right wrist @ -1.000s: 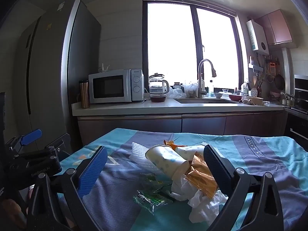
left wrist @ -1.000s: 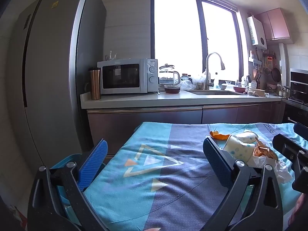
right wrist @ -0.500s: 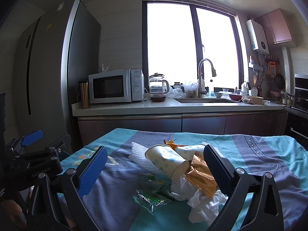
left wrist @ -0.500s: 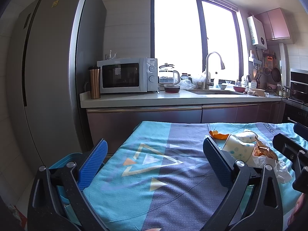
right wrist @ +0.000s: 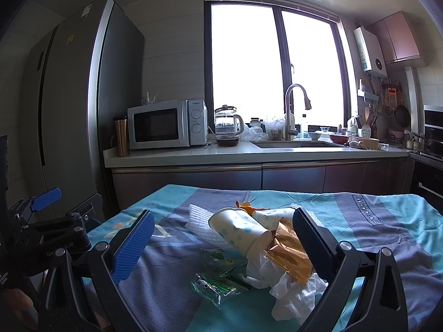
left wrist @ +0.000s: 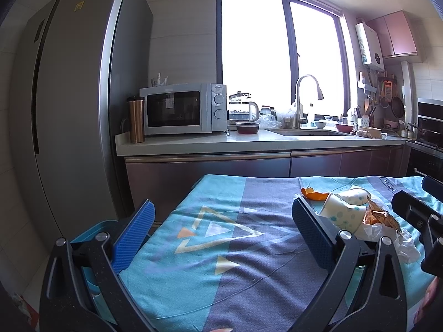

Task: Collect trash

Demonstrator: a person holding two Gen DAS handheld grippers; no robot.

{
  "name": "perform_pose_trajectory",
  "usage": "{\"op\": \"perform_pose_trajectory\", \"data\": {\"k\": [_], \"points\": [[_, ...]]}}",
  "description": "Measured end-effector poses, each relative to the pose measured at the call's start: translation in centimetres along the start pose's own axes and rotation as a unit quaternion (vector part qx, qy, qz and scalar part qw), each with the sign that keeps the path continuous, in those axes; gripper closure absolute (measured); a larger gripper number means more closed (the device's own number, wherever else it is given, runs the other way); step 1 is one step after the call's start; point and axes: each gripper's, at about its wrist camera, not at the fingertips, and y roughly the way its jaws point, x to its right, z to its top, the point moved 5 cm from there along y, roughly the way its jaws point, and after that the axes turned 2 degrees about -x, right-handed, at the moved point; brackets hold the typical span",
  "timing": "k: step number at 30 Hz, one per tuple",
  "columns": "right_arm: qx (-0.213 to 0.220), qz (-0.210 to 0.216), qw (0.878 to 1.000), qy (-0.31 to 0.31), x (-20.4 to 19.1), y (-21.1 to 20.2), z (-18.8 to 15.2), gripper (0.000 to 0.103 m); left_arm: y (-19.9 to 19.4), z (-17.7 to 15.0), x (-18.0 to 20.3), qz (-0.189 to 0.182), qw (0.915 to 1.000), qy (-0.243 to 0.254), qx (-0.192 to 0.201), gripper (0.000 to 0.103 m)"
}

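Observation:
A heap of trash lies on the blue patterned tablecloth (right wrist: 387, 229): two dotted paper cups on their sides (right wrist: 238, 229), a brown foil wrapper (right wrist: 290, 254), crumpled white tissue (right wrist: 293, 287), green plastic wrappers (right wrist: 218, 285), white foam netting (right wrist: 199, 224) and orange peel (right wrist: 246, 206). My right gripper (right wrist: 223, 244) hovers open just before the heap, which sits between its blue pads. My left gripper (left wrist: 221, 235) is open over bare cloth, left of the heap. The paper cup (left wrist: 342, 214) and wrapper (left wrist: 379, 217) show past its right finger.
A teal rim (left wrist: 88, 229), bin or seat, sits below the table's left edge. Beyond the table runs a counter (right wrist: 249, 152) with a microwave (right wrist: 166, 127), kettle (right wrist: 227, 124) and sink. A tall grey fridge (left wrist: 69, 110) stands at the left.

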Motion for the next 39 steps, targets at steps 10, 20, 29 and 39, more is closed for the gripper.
{"op": "perform_pose_trajectory", "data": {"k": [10,20,29,39], "points": [[-0.001,0.002,1.0,0.002,0.1,0.1,0.0,0.007,-0.1,0.0,0.2,0.0,1.0,0.0,0.002,0.005],[-0.001,0.002,1.0,0.002,0.1,0.3,0.0,0.007,-0.1,-0.1,0.5,-0.002,1.0,0.001,0.0,0.005],[-0.002,0.006,1.0,0.004,0.2,0.7,0.0,0.007,0.0,-0.1,1.2,-0.01,0.9999,0.005,-0.003,0.005],[-0.011,0.006,1.0,0.014,1.4,0.6,-0.4,0.007,0.8,-0.6,2.6,-0.039,0.9988,0.01,-0.027,0.005]]}}
